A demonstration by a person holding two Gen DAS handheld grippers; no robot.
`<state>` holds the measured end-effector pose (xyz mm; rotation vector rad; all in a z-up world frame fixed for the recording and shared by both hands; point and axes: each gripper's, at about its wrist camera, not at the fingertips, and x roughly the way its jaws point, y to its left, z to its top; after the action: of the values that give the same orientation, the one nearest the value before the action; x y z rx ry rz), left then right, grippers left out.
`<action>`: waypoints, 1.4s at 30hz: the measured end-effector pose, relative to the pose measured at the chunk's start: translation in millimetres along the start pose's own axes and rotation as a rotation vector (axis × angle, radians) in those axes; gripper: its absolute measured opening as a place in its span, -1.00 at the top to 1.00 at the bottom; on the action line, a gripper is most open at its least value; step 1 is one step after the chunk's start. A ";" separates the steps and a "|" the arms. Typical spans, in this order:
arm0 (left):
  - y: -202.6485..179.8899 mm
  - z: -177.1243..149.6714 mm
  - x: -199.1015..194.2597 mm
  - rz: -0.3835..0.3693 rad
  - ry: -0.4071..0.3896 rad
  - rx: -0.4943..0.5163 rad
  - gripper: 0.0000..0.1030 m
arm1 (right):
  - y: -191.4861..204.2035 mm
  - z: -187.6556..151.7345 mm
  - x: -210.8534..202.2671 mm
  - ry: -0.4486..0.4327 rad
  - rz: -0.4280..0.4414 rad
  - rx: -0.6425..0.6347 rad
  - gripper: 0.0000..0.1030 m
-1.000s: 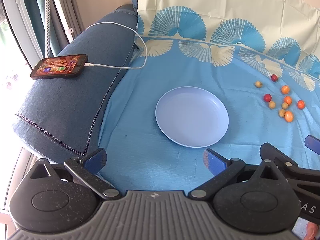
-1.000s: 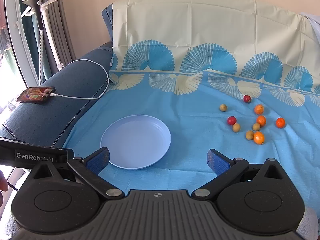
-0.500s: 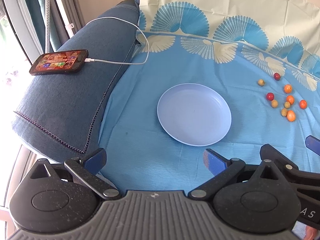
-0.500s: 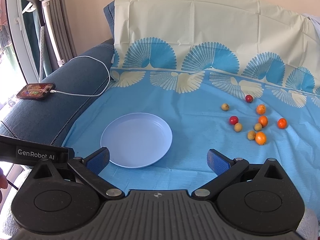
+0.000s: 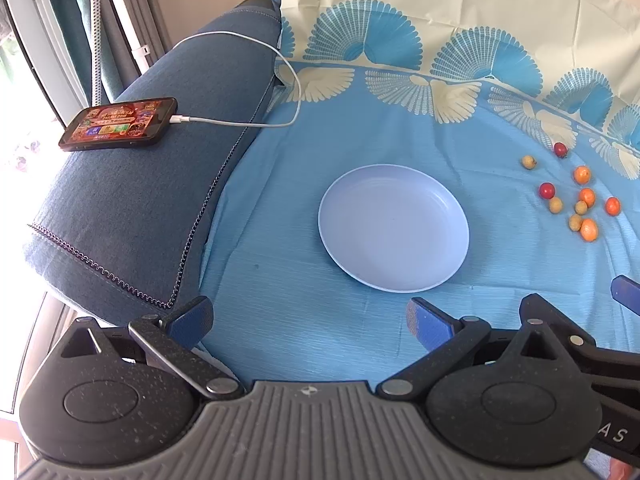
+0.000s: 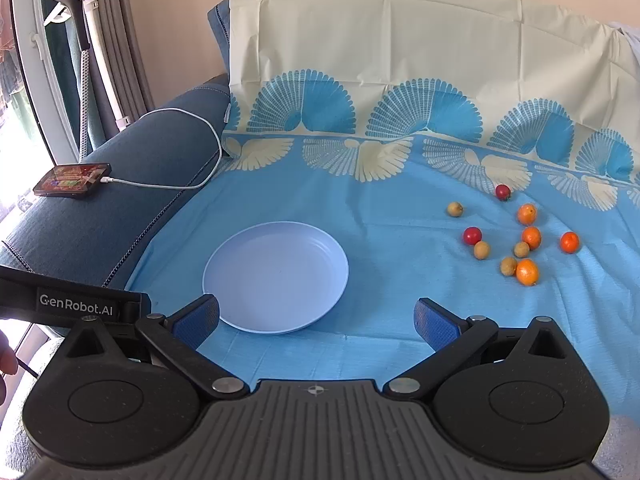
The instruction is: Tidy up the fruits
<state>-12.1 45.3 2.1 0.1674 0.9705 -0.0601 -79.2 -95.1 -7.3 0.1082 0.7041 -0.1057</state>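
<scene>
My left gripper [image 5: 308,316] and right gripper [image 6: 316,318] both hang wide apart, holding nothing. The smooth round plate [image 6: 276,276] lies bare on the blue cloth [image 6: 384,220]; the small round fruits [image 6: 520,236], too tiny to identify, sit scattered well apart from it, to its right.

We see a black smartphone with a lit, colourful screen [image 5: 119,123] lying flat on the dark blue fabric sofa armrest [image 5: 132,208], with a white charging cable [image 5: 256,80] plugged into its end and looping over onto the blue cloth with cream fan patterns [image 6: 400,208]. Behind the armrest, a white garment steamer on a pole [image 6: 86,36] stands upright beside grey and dark green curtains [image 6: 120,20].
</scene>
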 end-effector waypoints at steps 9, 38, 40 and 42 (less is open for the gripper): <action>-2.8 4.4 9.5 0.011 0.017 0.008 -0.99 | -4.6 -1.7 7.4 -0.013 0.013 0.010 -0.99; -214.7 65.8 104.4 -0.174 0.075 0.299 -0.99 | -216.5 -30.2 86.9 -0.001 -0.416 0.235 -0.99; -240.7 75.9 123.4 -0.204 0.075 0.323 -0.99 | -240.2 -33.3 104.3 0.012 -0.434 0.243 -0.99; -265.6 86.7 146.4 -0.225 0.087 0.342 -0.99 | -258.0 -35.5 123.9 0.028 -0.434 0.247 -0.99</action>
<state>107.8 -227.5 -101.1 0.3768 1.0583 -0.4297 -42.4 -352.9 -131.1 0.1925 0.7321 -0.6081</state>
